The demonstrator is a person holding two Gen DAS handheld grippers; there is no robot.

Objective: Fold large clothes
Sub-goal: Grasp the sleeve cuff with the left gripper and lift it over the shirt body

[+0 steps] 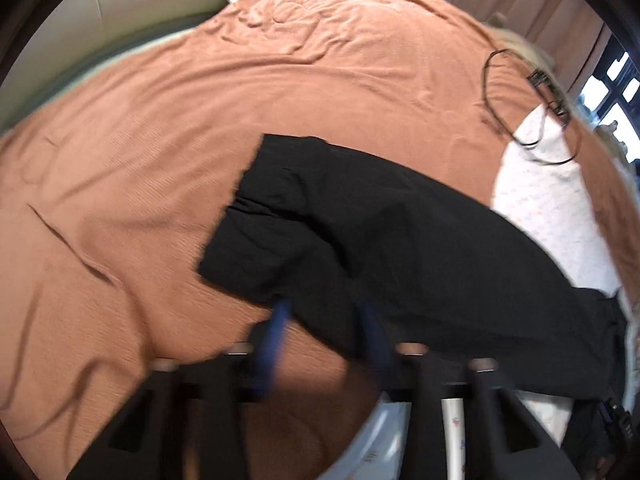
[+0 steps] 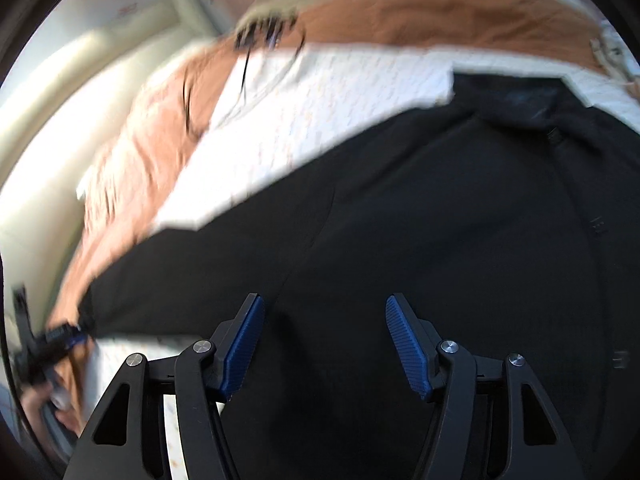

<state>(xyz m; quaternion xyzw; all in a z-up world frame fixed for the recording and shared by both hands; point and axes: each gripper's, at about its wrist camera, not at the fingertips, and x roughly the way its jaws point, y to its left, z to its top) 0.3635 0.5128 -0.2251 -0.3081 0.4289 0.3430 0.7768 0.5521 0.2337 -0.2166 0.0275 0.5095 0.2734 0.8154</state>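
A large black garment (image 1: 400, 240) lies across the orange bedspread (image 1: 160, 140), one sleeve reaching out to the left. My left gripper (image 1: 324, 320) is open, its blurred blue fingers (image 1: 276, 332) at the garment's near edge, gripping nothing. In the right wrist view the black garment (image 2: 420, 220) fills the lower half. My right gripper (image 2: 324, 344) is open and empty just above the cloth. The left gripper (image 2: 60, 340) shows at the far left by the sleeve end.
A white patterned cloth (image 1: 552, 208) lies under the garment at the right; it also shows in the right wrist view (image 2: 312, 120). A black cable loop (image 1: 516, 100) rests on the bed near it. A wall and curtains stand beyond the bed.
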